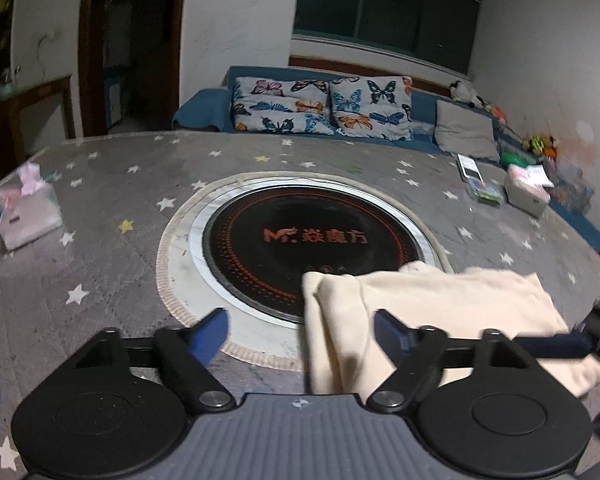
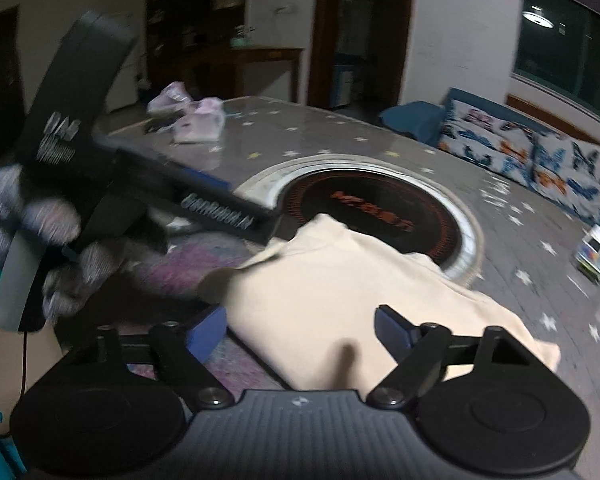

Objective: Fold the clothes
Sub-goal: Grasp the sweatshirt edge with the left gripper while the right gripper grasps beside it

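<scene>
- The folded cream cotton garment [image 1: 440, 312] lies on the grey star-printed desk [image 1: 100, 208], overlapping the round black inset hotplate [image 1: 300, 240] at its 5 o'clock edge.
- Left gripper [image 1: 302, 330]: jaws apart, empty, at the garment's 9 o'clock edge.
- Right gripper [image 2: 300, 330]: jaws apart, empty, over the garment.

The other black gripper [image 2: 204, 200] and the gloved hand [image 2: 52, 240] holding it look smeared. The folded cream cloth [image 2: 340, 292] hides part of the round black cooktop [image 2: 380, 208].

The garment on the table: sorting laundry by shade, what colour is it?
Plain cream garment, with no visible pattern; right wrist view shows it best.
</scene>
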`<state>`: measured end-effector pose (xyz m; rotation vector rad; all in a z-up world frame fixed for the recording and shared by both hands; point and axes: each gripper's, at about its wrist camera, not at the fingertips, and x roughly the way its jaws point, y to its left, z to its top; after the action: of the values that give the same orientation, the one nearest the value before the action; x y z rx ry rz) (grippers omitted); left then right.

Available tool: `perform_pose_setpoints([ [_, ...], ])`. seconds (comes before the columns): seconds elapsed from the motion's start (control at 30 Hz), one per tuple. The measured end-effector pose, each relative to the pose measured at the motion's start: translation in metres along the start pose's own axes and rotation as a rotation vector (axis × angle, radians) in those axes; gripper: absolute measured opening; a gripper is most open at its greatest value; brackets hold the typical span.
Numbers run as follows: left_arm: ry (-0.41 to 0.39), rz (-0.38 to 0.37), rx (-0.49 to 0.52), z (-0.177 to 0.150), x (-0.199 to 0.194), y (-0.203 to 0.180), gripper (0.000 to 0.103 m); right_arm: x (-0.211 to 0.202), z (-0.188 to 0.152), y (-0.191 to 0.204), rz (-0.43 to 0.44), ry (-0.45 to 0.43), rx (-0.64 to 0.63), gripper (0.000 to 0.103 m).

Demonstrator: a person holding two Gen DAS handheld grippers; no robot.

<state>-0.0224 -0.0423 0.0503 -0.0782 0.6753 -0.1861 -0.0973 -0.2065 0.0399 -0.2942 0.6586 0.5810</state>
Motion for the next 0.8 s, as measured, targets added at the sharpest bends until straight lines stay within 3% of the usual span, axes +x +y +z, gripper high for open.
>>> perform_pose_setpoints([
  [0.1, 0.018, -0.015, -0.058, 0.002, 0.004, 0.012, 0.061, 0.01, 0.004, 0.015, 0.023, 0.013, -0.078, 0.078],
  [0.2, 0.047, -0.042, -0.12, 0.001, 0.009, 0.021, 0.05, 0.021, 0.005, 0.032, 0.038, 0.031, -0.163, 0.07],
  [0.37, 0.089, -0.116, -0.216, -0.002, 0.012, 0.032, 0.05, 0.038, 0.006, 0.051, 0.043, 0.053, -0.243, 0.054],
  [0.47, 0.101, -0.141, -0.259, -0.003, 0.012, 0.034, 0.057, 0.044, 0.005, 0.052, 0.031, 0.061, -0.245, 0.041],
  [0.53, 0.11, -0.149, -0.293, -0.003, 0.013, 0.036, 0.075, 0.045, 0.005, 0.05, 0.024, 0.058, -0.23, 0.029],
  [0.6, 0.12, -0.161, -0.332, -0.002, 0.014, 0.038, 0.079, 0.041, 0.007, 0.043, 0.03, 0.043, -0.186, 0.019],
  [0.8, 0.166, -0.236, -0.518, -0.004, 0.023, 0.047, 0.083, 0.021, 0.012, 0.017, 0.073, -0.019, -0.037, 0.013],
])
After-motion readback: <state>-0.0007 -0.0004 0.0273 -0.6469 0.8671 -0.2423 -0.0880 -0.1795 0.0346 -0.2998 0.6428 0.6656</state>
